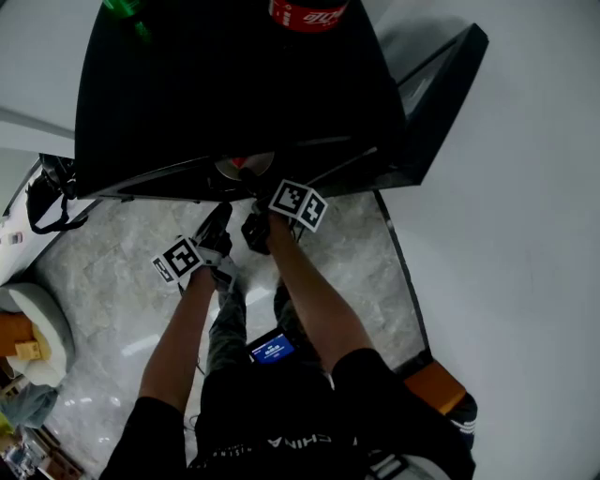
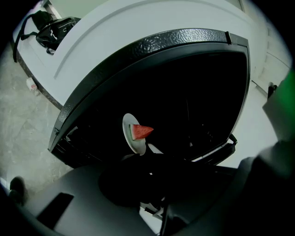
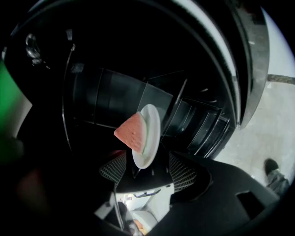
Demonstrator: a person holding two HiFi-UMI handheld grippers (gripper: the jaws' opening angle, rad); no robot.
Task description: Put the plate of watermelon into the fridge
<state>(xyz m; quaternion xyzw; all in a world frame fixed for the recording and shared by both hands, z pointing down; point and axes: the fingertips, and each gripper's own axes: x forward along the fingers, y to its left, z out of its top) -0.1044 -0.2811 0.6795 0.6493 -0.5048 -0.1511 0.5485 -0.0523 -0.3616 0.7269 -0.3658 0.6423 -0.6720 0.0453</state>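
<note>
R gripper [image 3: 146,169]: jaws clamped on lower rim of plate [image 3: 150,133]; plate seen edge-on at 12 o'clock of jaws.
Watermelon [image 3: 131,131]: wedge on plate face, 9 o'clock side.
L gripper [image 1: 216,234]: jaws apart, nothing held.
Fridge [image 1: 234,84]: door open; plate at dark opening.
Head view only: red-label bottle [image 1: 309,11] on fridge top, 12 o'clock.

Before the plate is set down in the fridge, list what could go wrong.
1. The right tool pinches the plate only at its rim, so a wobble could tip it and slide the watermelon slice off.
2. The fridge interior is very dark and its shelf edges hardly show, so the plate may knock one.
3. A cola bottle stands on the fridge top; a hard bump might topple it.
</note>
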